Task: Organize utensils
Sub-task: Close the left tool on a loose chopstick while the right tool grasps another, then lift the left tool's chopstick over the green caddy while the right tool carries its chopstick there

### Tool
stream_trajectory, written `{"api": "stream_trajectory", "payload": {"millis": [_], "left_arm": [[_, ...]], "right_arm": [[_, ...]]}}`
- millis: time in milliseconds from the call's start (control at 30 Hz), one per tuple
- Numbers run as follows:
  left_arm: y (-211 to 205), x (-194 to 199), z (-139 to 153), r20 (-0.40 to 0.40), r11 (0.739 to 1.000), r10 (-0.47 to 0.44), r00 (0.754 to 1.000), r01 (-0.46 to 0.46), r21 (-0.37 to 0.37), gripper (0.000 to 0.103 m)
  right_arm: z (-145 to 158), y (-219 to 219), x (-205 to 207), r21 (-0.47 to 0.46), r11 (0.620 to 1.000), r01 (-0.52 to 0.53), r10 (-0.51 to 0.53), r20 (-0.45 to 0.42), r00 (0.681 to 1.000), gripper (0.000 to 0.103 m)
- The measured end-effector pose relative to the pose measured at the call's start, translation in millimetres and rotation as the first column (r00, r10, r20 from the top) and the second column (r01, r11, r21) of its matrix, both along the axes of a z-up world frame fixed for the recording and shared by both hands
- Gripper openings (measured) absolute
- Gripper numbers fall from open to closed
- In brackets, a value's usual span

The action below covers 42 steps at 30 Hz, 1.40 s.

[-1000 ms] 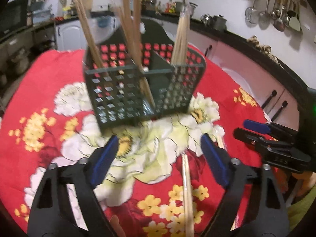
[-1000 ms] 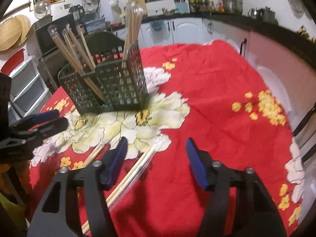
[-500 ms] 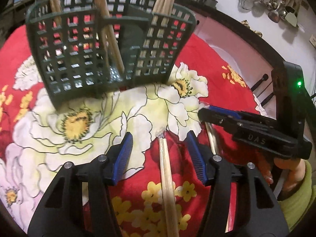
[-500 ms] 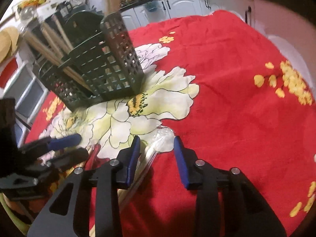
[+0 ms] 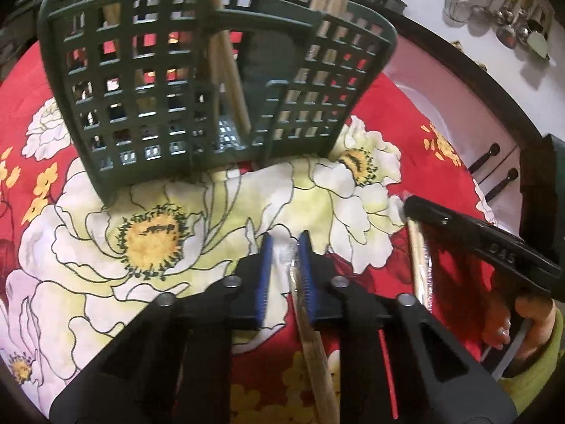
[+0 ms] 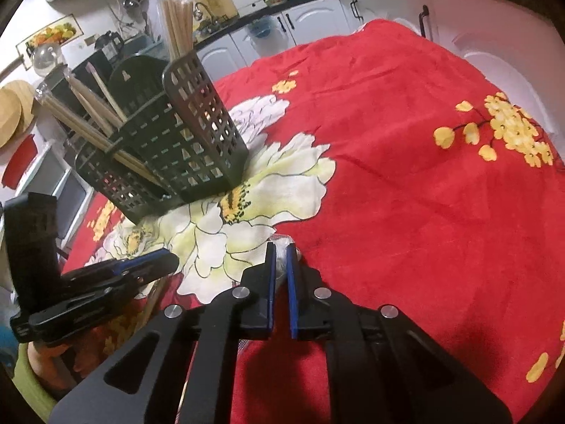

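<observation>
Left wrist view: your left gripper (image 5: 285,247) is clenched on a wrapped chopstick pair (image 5: 310,335) lying on the floral cloth (image 5: 370,134), just before the green basket (image 5: 197,81)

Right wrist view: your right gripper (image 6: 279,258) pinches another wrapped pair's plastic tip (image 6: 281,243), near the basket

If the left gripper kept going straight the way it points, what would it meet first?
Probably the dark green utensil basket: the left gripper, closed on a wrapped chopstick pair, points across bare tablecloth at its lattice wall.

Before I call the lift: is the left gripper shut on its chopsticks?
Shut. The left gripper has its blue pads nearly together on the wrapped chopsticks, which lie on the tablecloth.
</observation>
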<state>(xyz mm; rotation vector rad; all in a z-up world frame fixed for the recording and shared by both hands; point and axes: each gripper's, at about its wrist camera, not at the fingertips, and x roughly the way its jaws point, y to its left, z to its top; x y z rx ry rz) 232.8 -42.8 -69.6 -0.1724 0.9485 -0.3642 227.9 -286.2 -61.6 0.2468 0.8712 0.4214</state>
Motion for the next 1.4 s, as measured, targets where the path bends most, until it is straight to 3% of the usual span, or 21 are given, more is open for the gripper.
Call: {"api": "stream_trajectory", "payload": {"millis": [367,633,1000,1400], "left_arm": [[18,-16,9,0.013,0.999,0.012,1.0,-0.012,-0.037,0.002],[25,-33,45,0.118,0.998,0.045,0.992,-0.038,-0.059,0.002],[29,-56,94,0.264,0.996,0.06,0.963,-0.04,-0.082,0.001],[30,-71,125,0.35,0.995,0.074,0.934,-0.045,-0.089,0.001]], "right_arm": [[35,2,-20,-0.02,1.0,0.007,-0.005,0.138,0.99,0.006],[71,8,-39,-0.033,0.999,0.003,0.005,0.254,0.967,0.006],[106,13,-59,-0.037,0.999,-0.004,0.017,0.36,0.933,0.005],[145,26,-80,-0.047,0.998,-0.04,0.058,0.465,0.883,0.005]]}}
